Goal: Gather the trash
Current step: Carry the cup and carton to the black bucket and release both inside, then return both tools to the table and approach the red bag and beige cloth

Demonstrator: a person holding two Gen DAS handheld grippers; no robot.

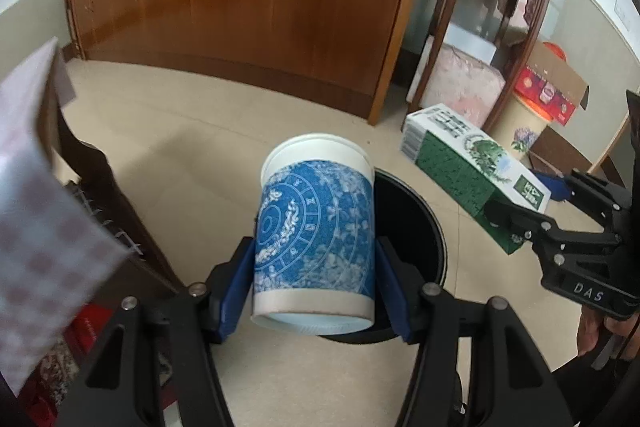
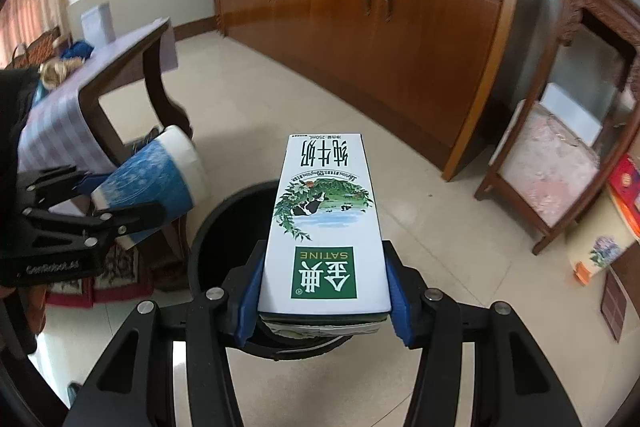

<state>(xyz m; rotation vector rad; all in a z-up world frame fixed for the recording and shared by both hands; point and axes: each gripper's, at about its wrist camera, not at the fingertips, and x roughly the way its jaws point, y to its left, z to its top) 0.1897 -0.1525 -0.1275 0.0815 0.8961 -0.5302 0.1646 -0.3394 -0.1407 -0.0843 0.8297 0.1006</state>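
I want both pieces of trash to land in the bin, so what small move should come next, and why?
Probably carry both tongs a little further over the black bin before letting go. The paper cup in the left tongs overlaps only the rim, and the milk carton is only partly over the opening.

L gripper (image 1: 316, 267) clamps paper cup (image 1: 316, 227) — over black bin (image 1: 416, 227).
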